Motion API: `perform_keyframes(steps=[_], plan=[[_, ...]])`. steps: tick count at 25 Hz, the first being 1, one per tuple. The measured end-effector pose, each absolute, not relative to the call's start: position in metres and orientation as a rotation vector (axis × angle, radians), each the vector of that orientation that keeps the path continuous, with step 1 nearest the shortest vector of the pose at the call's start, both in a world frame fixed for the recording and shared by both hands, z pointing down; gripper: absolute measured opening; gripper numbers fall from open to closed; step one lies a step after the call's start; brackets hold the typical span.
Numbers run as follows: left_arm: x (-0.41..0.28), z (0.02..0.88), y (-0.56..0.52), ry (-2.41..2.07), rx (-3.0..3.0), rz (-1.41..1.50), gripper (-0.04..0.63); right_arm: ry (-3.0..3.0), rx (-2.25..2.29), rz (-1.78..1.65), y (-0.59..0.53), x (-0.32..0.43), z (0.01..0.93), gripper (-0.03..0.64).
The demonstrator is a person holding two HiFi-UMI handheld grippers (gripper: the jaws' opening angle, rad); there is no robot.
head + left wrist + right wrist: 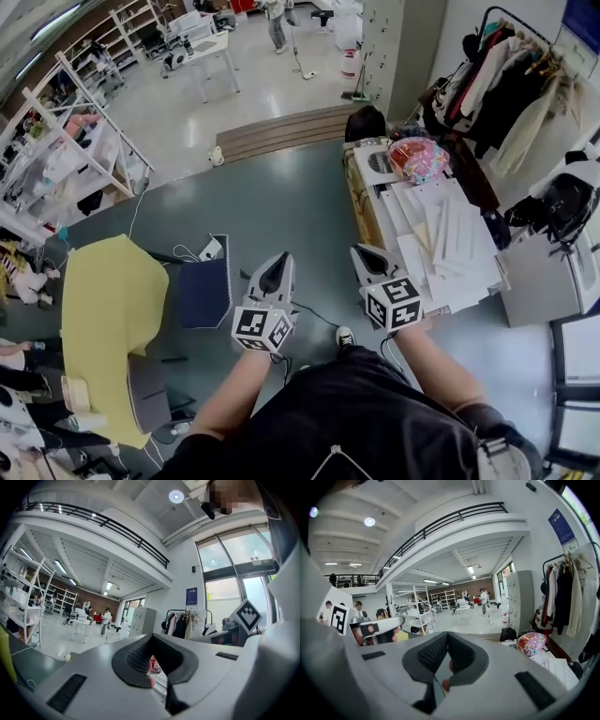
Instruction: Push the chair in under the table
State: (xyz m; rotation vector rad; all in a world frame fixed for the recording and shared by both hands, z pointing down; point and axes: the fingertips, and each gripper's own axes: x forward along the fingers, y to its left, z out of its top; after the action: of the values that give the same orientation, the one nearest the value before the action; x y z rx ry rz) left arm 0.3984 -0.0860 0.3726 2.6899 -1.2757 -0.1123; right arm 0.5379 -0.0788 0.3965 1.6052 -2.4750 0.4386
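A chair with a dark blue seat [204,292] stands on the grey floor, beside the right edge of a yellow-topped table [105,305]. It is left of and just below my left gripper [277,264], which hangs in the air apart from it, shut and empty. My right gripper [365,255] is level with the left one, near a paper-covered table, also shut with nothing in it. In the left gripper view the jaws [151,670] meet and point across the room. The right gripper view shows its jaws [446,663] closed too.
A table with white papers [450,246] and a colourful round object [418,157] stands at the right. Behind it hangs a clothes rack [511,80]. A grey chair [148,392] sits at the yellow table's near side. Cables [192,251] lie on the floor. Shelving [80,141] lines the left.
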Motion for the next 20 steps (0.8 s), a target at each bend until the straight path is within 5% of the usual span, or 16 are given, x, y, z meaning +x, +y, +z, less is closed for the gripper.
perform_keyframes(steps=[20], plan=[[0.43, 0.375, -0.166, -1.515, 2.579, -0.103, 0.009, -2.551, 1.48, 0.447, -0.185, 0.595, 0.411, 0.015]])
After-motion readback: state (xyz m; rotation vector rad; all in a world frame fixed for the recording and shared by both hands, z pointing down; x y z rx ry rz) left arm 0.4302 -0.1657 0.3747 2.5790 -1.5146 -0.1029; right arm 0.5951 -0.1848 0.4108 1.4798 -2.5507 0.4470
